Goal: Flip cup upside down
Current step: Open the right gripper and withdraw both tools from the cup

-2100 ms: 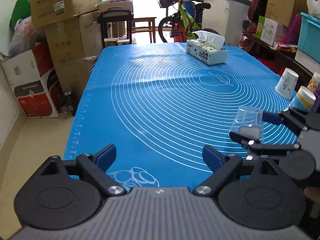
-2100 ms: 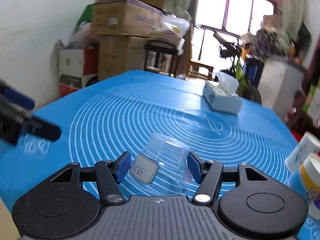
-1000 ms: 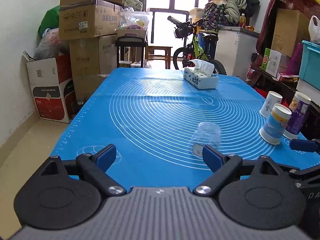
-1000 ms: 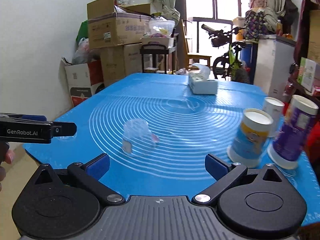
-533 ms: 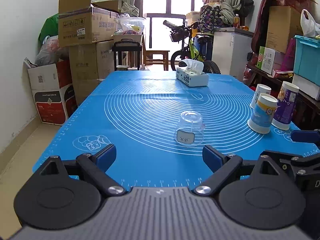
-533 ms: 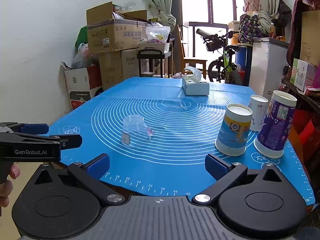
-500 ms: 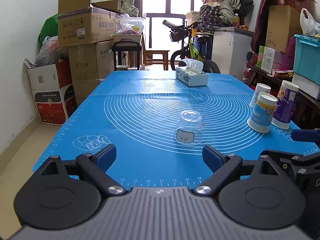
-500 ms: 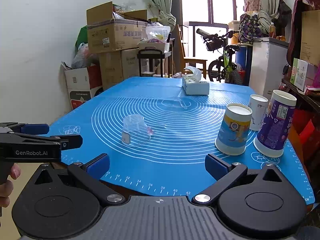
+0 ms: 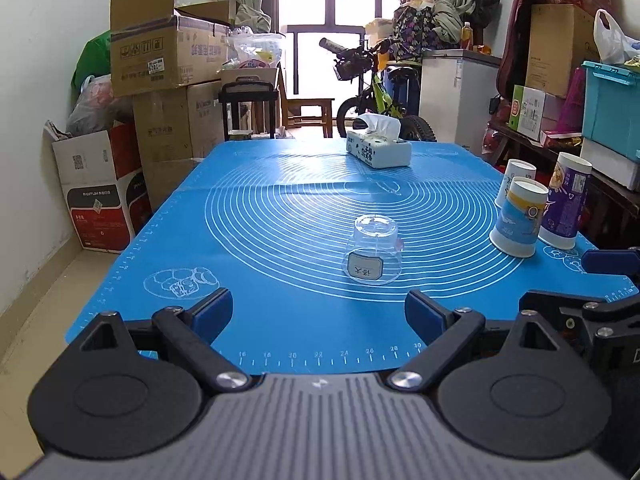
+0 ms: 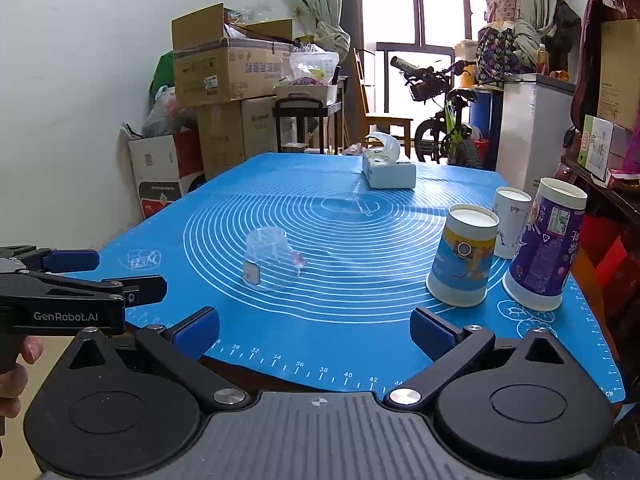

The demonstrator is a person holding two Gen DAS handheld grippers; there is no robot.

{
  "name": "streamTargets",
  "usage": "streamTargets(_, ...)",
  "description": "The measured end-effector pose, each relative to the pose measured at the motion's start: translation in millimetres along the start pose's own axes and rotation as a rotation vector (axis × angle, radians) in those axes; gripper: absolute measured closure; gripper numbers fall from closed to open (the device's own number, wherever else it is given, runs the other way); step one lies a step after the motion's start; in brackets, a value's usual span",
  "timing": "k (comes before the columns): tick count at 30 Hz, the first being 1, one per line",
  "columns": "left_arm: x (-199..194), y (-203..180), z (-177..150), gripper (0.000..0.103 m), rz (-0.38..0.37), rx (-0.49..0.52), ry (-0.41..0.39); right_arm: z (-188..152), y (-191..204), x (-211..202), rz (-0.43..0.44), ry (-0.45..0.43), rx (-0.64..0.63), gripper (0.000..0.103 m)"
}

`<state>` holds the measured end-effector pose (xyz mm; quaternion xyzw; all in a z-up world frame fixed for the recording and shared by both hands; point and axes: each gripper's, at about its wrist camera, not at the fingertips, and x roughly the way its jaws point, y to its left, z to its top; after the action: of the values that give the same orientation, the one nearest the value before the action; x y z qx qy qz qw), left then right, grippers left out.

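Nearest to me, both tools hang back at the near edge of the table: the left gripper (image 9: 318,312) has its blue-padded fingers spread wide with nothing between them, and the right gripper (image 10: 314,326) is just the same, jaws apart and empty. From the right camera the left tool shows side-on at the left edge, held in a hand (image 10: 16,364) of which only the fingers can be seen. Beyond the fingertips lies the blue silicone mat (image 9: 280,208) with its white rings, and on it, near the middle of those rings, stands the clear plastic cup (image 9: 371,250), well apart from either tool. It sits mouth down, closed base on top, with a small white label facing the left camera (the wider rim looks flat on the mat, though clear plastic makes that hard to be sure of). By my reckoning the flip is done and this is the backing-away stage; all the next move calls for is keeping both tools clear of the cup so it isn't knocked. Off to the right stand three paper cups (image 10: 464,254), also upside down, close together. Farther along the mat sits a tissue box (image 9: 378,148), and past the table's end a bicycle (image 10: 448,120) leans by the bright window.
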<state>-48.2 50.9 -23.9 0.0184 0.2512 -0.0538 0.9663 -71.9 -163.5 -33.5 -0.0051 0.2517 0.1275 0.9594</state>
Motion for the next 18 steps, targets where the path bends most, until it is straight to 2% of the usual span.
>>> streamTargets(18,-0.3,-1.5,-0.4,0.011,-0.005,0.013,0.002,-1.8,-1.3,3.7,0.002,0.015,0.001,0.003)
